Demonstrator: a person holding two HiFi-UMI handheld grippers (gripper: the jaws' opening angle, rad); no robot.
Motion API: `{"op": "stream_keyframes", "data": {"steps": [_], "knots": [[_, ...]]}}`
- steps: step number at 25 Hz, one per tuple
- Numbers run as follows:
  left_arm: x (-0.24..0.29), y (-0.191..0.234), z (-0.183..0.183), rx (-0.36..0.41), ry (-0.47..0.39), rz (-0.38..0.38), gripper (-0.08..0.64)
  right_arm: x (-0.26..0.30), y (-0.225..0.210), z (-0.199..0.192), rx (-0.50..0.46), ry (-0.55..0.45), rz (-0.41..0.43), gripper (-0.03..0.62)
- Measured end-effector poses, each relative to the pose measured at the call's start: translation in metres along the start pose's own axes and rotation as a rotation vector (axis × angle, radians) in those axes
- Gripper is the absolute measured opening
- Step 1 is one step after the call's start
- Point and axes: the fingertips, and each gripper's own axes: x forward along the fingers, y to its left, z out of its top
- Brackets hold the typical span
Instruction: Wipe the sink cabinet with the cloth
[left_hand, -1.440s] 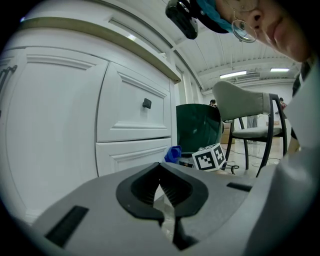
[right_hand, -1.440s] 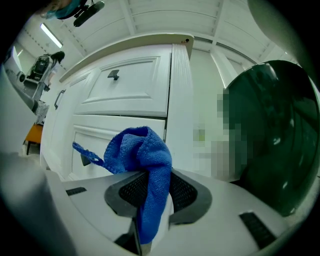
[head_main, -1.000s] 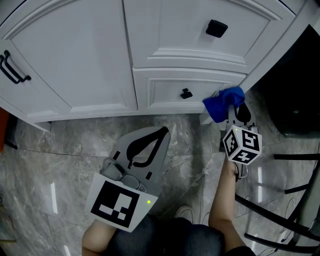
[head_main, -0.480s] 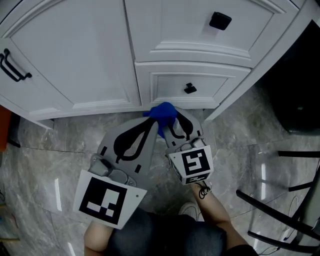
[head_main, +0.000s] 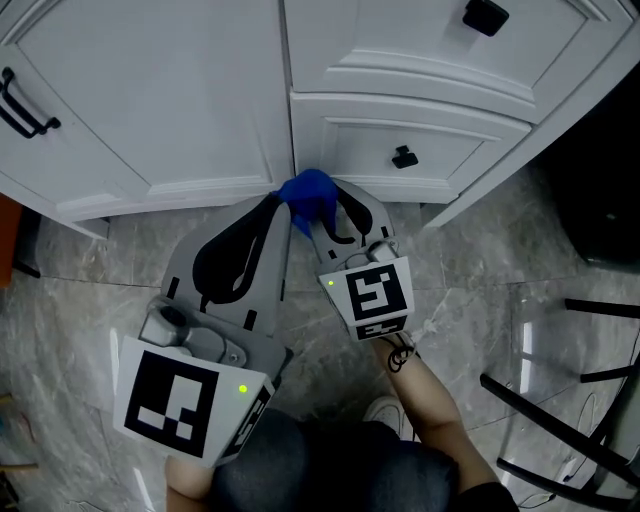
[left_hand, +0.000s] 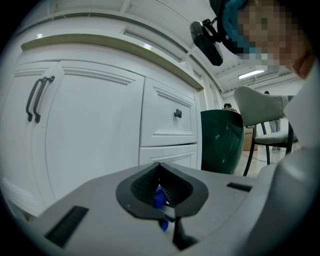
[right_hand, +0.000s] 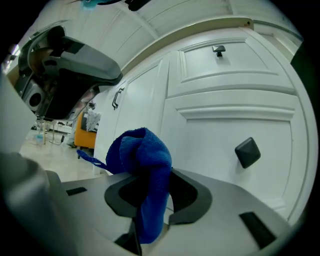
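- The sink cabinet (head_main: 150, 90) fills the far side of the head view. Its top edge and the sink itself are cut off, so you cannot judge from here how much face is left to wipe.
- Your left gripper (head_main: 272, 203) sits just left of the cloth with its jaws closed tip to tip. It looks like it is carrying nothing, so keep it off the white door so it does not scuff the paint.
- Your right gripper (head_main: 330, 210) is clamped firmly on the cloth, with its tips pointing at the foot of the cabinet where the left door meets the small drawer (head_main: 440, 160).
- The cloth (head_main: 308, 192) is bunched into a ball at those tips and hangs down through the jaws in the right gripper view. Lead with the fat fold, press lightly and stroke along the bottom rail, so that only fabric meets the panel and never the jaw ends.
- The drawer knob (head_main: 404, 157) stands just right of the cloth. Steer around it rather than snag the loose tail on it.
- A speck of blue shows in the slit of the left gripper in its own view. You cannot tell whether it is pinched there or merely seen through the gap.
- No view settles whether the cloth actually touches the cabinet.
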Motion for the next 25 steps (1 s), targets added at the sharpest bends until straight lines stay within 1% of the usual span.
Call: {"op": "stream_keyframes", "data": {"steps": [2, 5, 8, 10, 15, 19, 25], "knots": [[0.0, 0.001, -0.001, -0.009, -0.005, -0.008, 0.003, 0.005, -0.004, -0.003, -0.009, 0.005, -0.012, 0.117], [0.001, 0.004, -0.003, -0.036, -0.006, -0.009, 0.003, 0.014, -0.01, -0.006, -0.051, 0.011, -0.033, 0.117], [0.003, 0.007, -0.014, -0.056, 0.04, 0.001, 0.003, 0.016, -0.01, -0.005, -0.085, -0.014, -0.033, 0.117], [0.006, 0.007, -0.019, -0.064, 0.054, -0.004, 0.003, 0.016, -0.01, -0.005, -0.098, -0.026, -0.031, 0.117], [0.011, 0.0, -0.029, -0.075, 0.081, -0.04, 0.003, 0.015, -0.009, -0.005, -0.108, -0.022, -0.027, 0.117], [0.012, 0.0, -0.031, -0.086, 0.081, -0.043, 0.003, 0.015, -0.009, -0.005, -0.124, -0.019, -0.031, 0.117], [0.013, -0.001, -0.033, -0.082, 0.089, -0.043, 0.003, 0.014, -0.014, -0.006, -0.102, -0.007, -0.041, 0.117]]}}
